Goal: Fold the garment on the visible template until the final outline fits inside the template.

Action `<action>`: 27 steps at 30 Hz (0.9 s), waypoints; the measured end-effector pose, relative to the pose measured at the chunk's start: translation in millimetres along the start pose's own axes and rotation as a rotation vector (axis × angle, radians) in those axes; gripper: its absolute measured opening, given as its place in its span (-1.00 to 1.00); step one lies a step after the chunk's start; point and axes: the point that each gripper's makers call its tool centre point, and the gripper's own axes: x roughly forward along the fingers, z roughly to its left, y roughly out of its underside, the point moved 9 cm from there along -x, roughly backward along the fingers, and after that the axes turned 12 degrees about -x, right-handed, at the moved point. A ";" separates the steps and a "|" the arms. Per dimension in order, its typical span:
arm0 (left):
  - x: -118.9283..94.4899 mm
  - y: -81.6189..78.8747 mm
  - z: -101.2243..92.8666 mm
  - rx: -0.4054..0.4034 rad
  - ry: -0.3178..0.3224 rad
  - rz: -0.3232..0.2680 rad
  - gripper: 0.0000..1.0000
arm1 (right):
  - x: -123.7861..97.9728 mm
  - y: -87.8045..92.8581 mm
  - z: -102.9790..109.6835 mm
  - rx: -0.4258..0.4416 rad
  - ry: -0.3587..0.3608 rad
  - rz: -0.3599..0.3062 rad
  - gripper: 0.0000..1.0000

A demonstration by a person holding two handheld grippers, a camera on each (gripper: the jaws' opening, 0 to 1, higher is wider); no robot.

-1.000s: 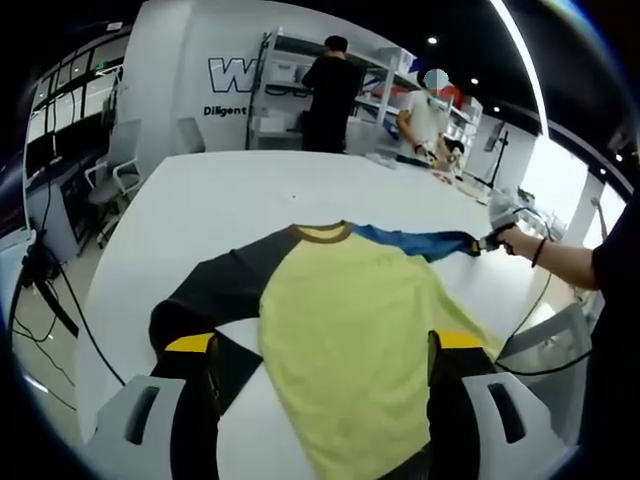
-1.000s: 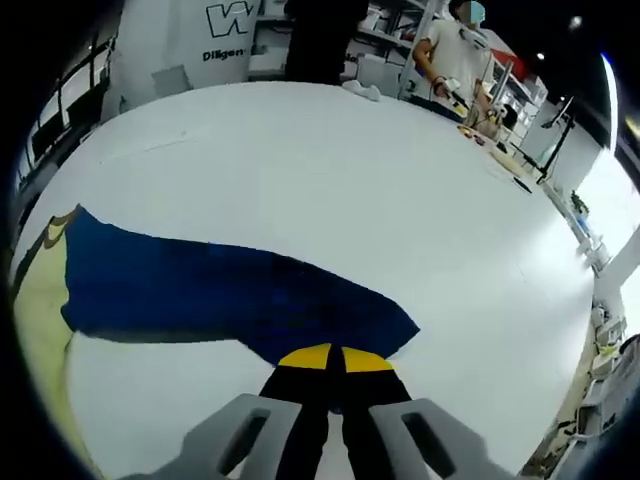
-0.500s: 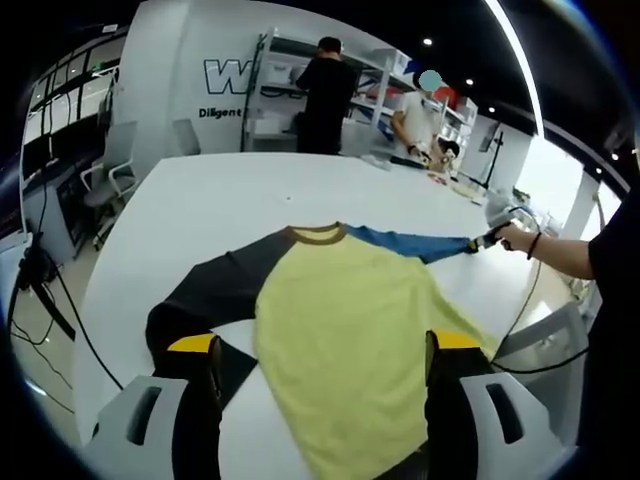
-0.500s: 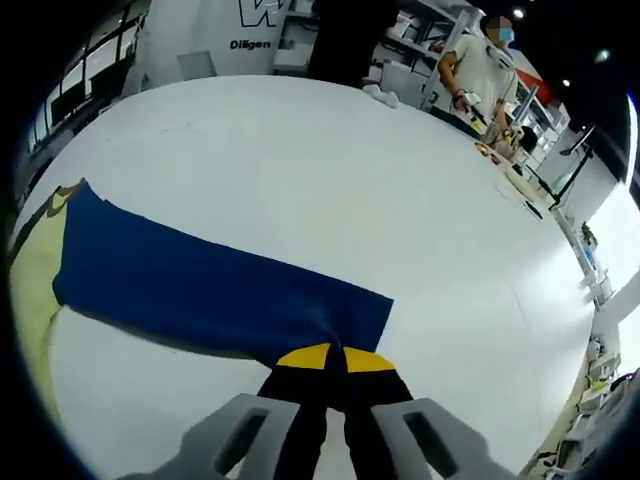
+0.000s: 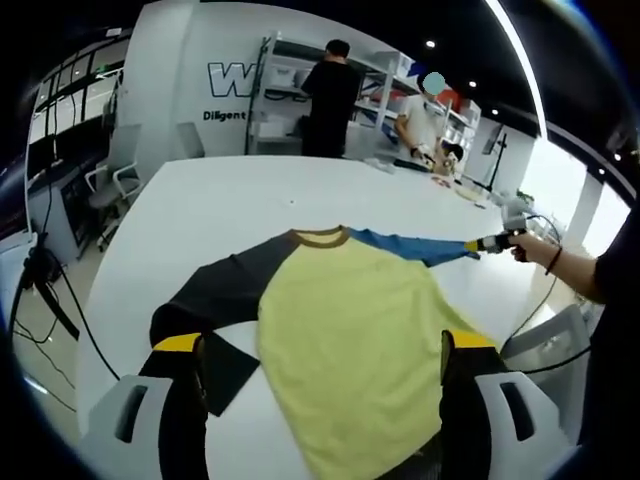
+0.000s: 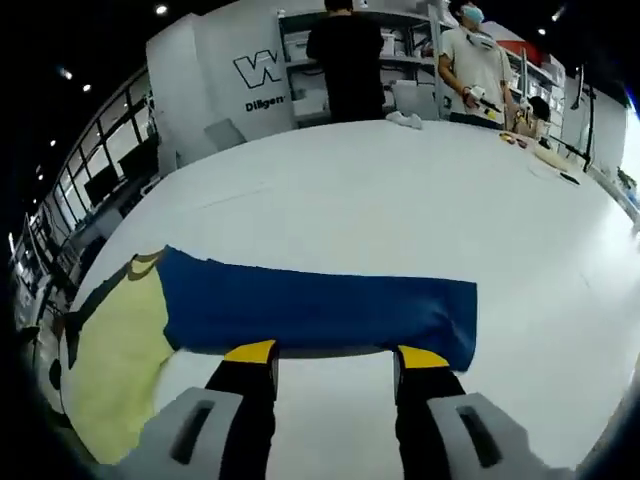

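Both my tongs gape wide, holding nothing: left [image 5: 322,350] over shirt [image 5: 350,340], right [image 6: 335,358] beside blue sleeve [image 6: 320,308].

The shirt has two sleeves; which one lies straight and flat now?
The blue sleeve, stretched out flat before the right gripper. The dark grey sleeve bends back on itself.

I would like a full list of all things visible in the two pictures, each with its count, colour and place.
Garment: one, yellow body, on the white table.
Blue sleeve: one, spread flat across the table.
Dark sleeve: one, grey-black, on the table.
Table: one, white.
Shelves: one unit, white, behind the table.
People: two, standing by the shelves.
Chair: one, grey, beside the table.
Left gripper: one, black and yellow, open.
Right gripper: one, black and yellow, open.
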 end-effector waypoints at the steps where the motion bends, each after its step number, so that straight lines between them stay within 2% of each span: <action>1: -0.4 0.2 -0.1 0.000 0.000 -0.001 0.95 | -2.9 -0.1 8.1 0.001 -0.025 -0.005 0.03; 5: -0.9 1.8 -0.9 0.009 0.001 0.010 0.98 | -10.0 -3.0 32.6 -0.017 -0.098 -0.027 0.39; 8: -1.1 2.6 -2.6 0.020 0.009 0.018 0.98 | -15.9 -6.4 46.5 -0.025 -0.146 -0.031 0.45; 13: -2.1 2.8 -3.3 0.019 0.010 0.015 0.98 | -25.2 -3.9 70.9 -0.105 -0.196 -0.027 0.45; 15: -2.4 3.0 -3.1 0.017 0.010 0.016 0.98 | -26.3 -0.4 79.6 -0.131 -0.225 -0.015 0.37; 17: -3.3 3.2 -2.9 0.019 0.010 0.015 0.98 | -25.3 5.1 92.4 -0.167 -0.263 -0.012 0.16; 19: -3.8 3.3 -3.0 0.016 0.009 0.012 0.98 | -23.0 9.3 97.9 -0.195 -0.267 0.007 0.00; 20: -4.1 3.4 -3.1 0.016 0.010 0.012 0.97 | -21.6 13.4 103.0 -0.223 -0.282 0.032 -0.03; 27: -8.8 4.4 -3.6 0.013 0.007 0.007 0.98 | -16.9 30.1 134.3 -0.300 -0.378 0.071 -0.30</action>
